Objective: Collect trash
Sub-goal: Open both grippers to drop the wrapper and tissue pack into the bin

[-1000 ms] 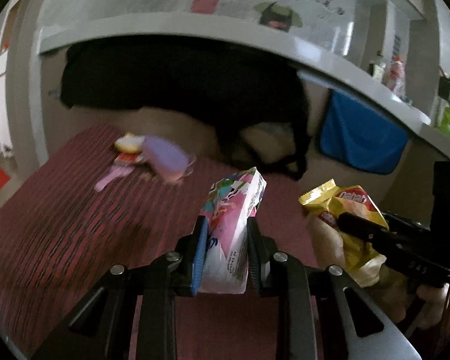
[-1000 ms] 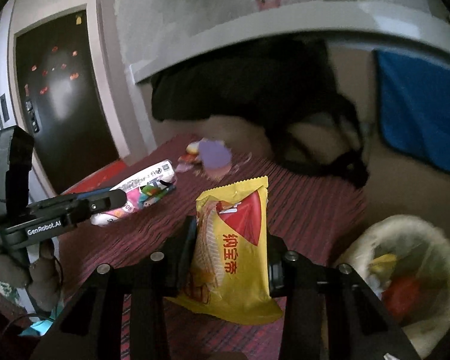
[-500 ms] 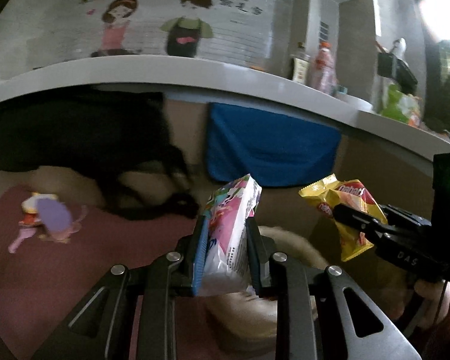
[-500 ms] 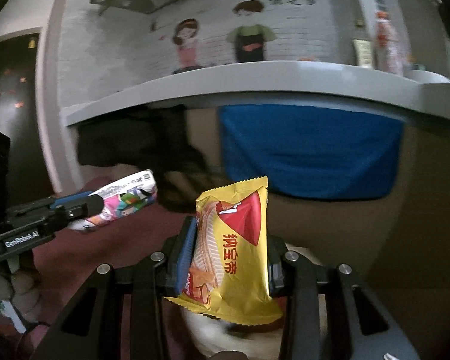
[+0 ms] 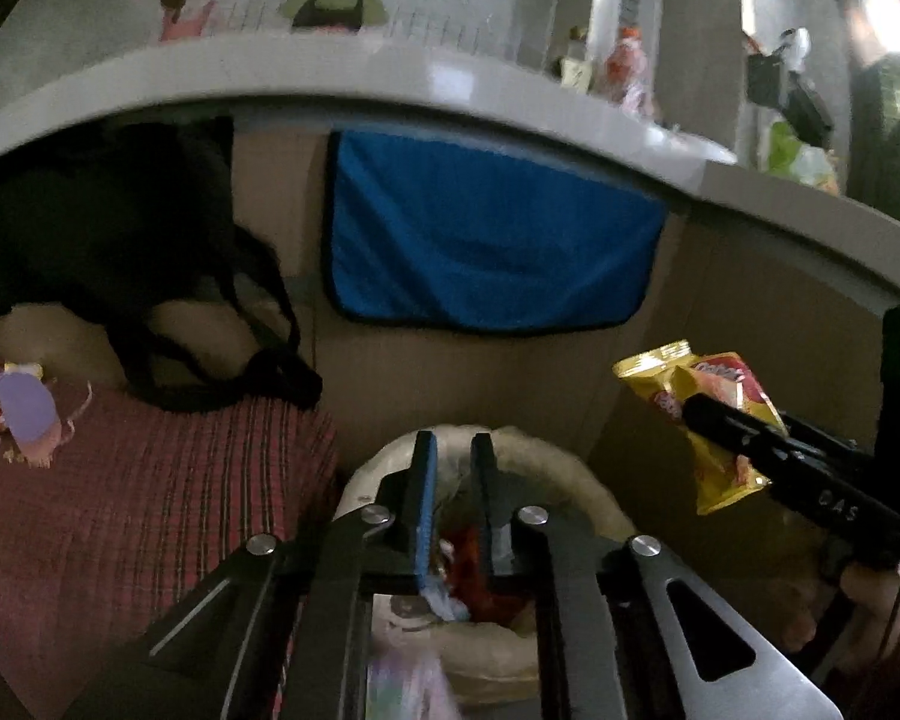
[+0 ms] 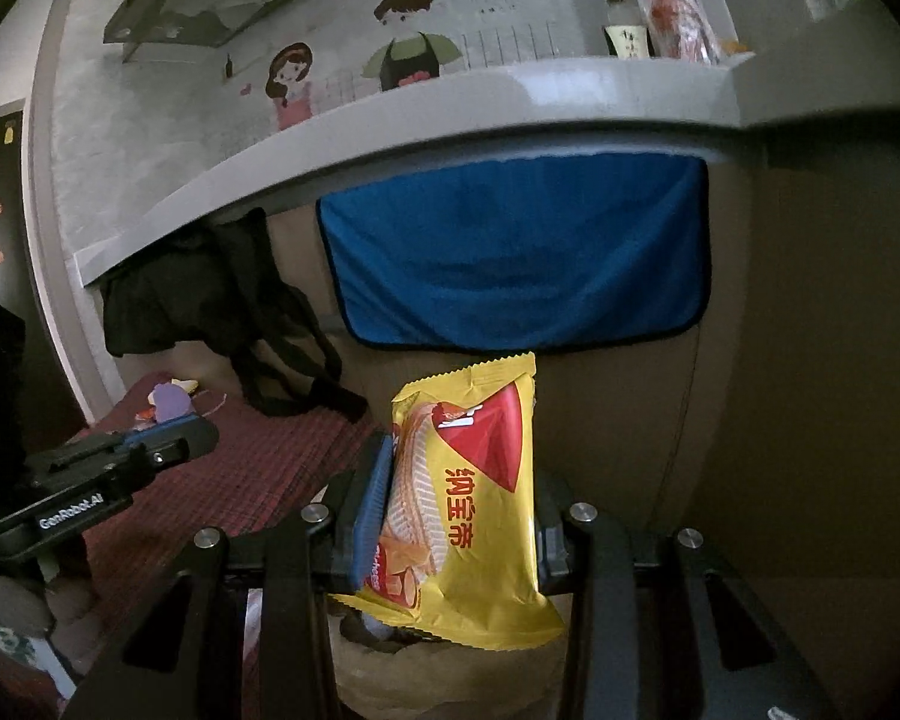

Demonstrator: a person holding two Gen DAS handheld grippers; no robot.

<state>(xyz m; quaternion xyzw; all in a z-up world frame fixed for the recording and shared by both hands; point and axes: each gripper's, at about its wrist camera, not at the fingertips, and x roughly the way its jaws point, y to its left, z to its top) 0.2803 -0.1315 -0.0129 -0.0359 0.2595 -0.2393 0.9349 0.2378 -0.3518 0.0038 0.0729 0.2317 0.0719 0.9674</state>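
Note:
My left gripper point(image 5: 453, 441) hangs over a bin lined with a white bag point(image 5: 570, 468). Its jaws are closing with only a narrow gap and nothing between them. Below them a pink and white packet point(image 5: 408, 687) shows as a blur at the bin's mouth. Red and other wrappers lie inside the bin. My right gripper point(image 6: 462, 456) is shut on a yellow wafer packet point(image 6: 474, 480), held upright just above the bin point(image 6: 378, 672). In the left wrist view that packet point(image 5: 720, 384) and the right gripper point(image 5: 708, 414) sit to the right of the bin.
A red striped cloth point(image 5: 150, 510) covers the surface left of the bin, with a purple toy point(image 5: 27, 414) on it. A black bag point(image 5: 120, 240) and a blue towel point(image 5: 486, 252) hang under a white ledge point(image 5: 390, 78). Brown panels stand behind the bin.
Both grippers swung right, from over the red cloth to over the bin. The pink packet left the left jaws and dropped; those jaws narrowed. The right gripper kept its yellow packet.

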